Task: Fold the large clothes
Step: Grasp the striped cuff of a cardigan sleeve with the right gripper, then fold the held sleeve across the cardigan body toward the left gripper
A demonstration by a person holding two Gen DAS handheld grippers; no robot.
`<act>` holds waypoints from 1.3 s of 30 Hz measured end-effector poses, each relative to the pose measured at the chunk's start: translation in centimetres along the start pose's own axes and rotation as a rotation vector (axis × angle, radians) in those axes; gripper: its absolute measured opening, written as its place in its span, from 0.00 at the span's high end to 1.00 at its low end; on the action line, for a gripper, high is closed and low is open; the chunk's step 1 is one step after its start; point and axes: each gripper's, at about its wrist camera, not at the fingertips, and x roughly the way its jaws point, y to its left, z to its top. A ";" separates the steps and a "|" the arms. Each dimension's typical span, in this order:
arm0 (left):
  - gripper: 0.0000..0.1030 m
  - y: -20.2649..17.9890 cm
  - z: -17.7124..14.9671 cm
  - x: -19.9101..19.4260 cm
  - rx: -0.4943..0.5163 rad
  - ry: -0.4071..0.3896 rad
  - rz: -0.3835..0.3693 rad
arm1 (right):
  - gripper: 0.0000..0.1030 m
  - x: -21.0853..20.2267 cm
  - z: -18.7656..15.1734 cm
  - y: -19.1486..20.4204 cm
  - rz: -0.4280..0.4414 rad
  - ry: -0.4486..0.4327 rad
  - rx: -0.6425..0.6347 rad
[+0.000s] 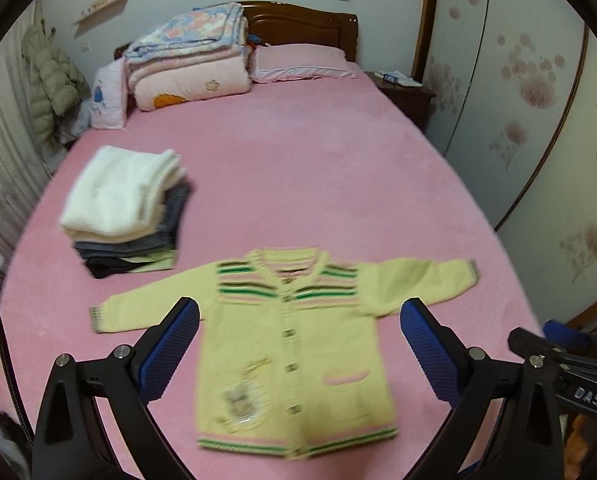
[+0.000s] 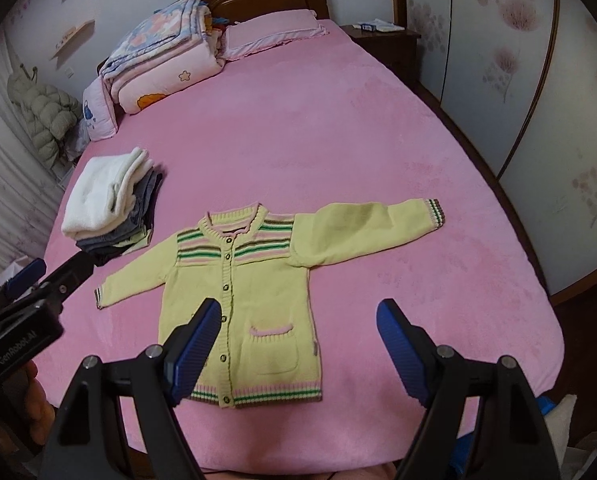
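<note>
A yellow knit cardigan point(image 1: 298, 344) with green, pink and brown stripes lies flat and buttoned on the pink bed point(image 1: 318, 168), both sleeves spread out. It also shows in the right wrist view point(image 2: 254, 292). My left gripper point(image 1: 300, 316) is open and empty, held above the cardigan's body. My right gripper point(image 2: 300, 320) is open and empty above the cardigan's lower right side. The left gripper also shows in the right wrist view point(image 2: 46, 280), at the left edge.
A stack of folded clothes point(image 1: 126, 208) with a white piece on top sits on the bed to the left, also in the right wrist view point(image 2: 110, 208). Folded quilts point(image 1: 190, 56) and a pillow point(image 1: 302, 62) lie by the headboard. A nightstand point(image 2: 386, 40) stands at the right.
</note>
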 end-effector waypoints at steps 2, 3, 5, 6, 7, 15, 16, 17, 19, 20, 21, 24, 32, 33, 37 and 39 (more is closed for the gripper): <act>0.03 -1.7 0.4 2.1 -0.019 -0.002 -0.014 | 0.22 1.5 1.0 -2.5 0.010 0.010 0.012; 0.03 -2.5 0.6 3.2 -0.022 -0.002 -0.015 | 0.22 2.2 1.3 -3.6 0.011 0.014 0.013; 0.03 -4.3 0.9 5.3 -0.021 0.003 -0.008 | 0.22 4.3 2.4 -6.4 0.011 0.026 0.016; 0.03 -5.1 1.0 6.5 -0.020 0.006 -0.003 | 0.22 5.3 2.8 -7.5 0.010 0.030 0.019; 0.03 -6.1 1.1 7.8 -0.020 0.010 -0.002 | 0.22 6.4 3.4 -8.8 0.006 0.036 0.022; 0.03 -12.2 0.3 19.6 0.005 0.055 0.034 | 0.28 17.2 7.8 -18.1 -0.042 0.064 0.034; 0.03 -12.5 0.1 21.0 0.001 0.070 0.038 | 0.30 18.6 8.2 -19.1 -0.055 0.074 0.036; 0.03 -12.7 -0.1 22.4 -0.010 0.087 0.036 | 0.31 19.8 8.6 -20.1 -0.062 0.085 0.039; 0.03 -12.8 -0.4 24.4 -0.038 0.104 0.028 | 0.32 22.5 9.2 -22.0 -0.084 0.110 0.051; 0.03 -12.8 -0.5 25.4 -0.051 0.113 0.026 | 0.32 23.4 9.3 -22.7 -0.088 0.118 0.057; 0.03 -12.8 -0.7 26.3 -0.059 0.122 0.027 | 0.32 24.7 9.5 -23.7 -0.094 0.129 0.067; 0.03 -12.5 -1.1 28.2 -0.073 0.138 0.051 | 0.35 26.9 9.5 -25.3 -0.083 0.153 0.089; 0.03 -10.1 -1.5 28.6 -0.123 0.163 0.083 | 0.61 30.5 9.1 -26.2 -0.026 0.185 0.083; 0.03 -9.8 -1.4 28.3 -0.128 0.165 0.088 | 0.84 30.7 9.0 -25.8 0.020 0.200 0.076; 0.03 -7.9 -1.5 26.3 -0.146 0.172 0.107 | 0.88 28.9 9.2 -24.5 0.006 0.182 0.047; 0.03 -6.6 -1.4 24.7 -0.137 0.160 0.122 | 0.88 26.4 9.5 -23.5 0.026 0.139 0.041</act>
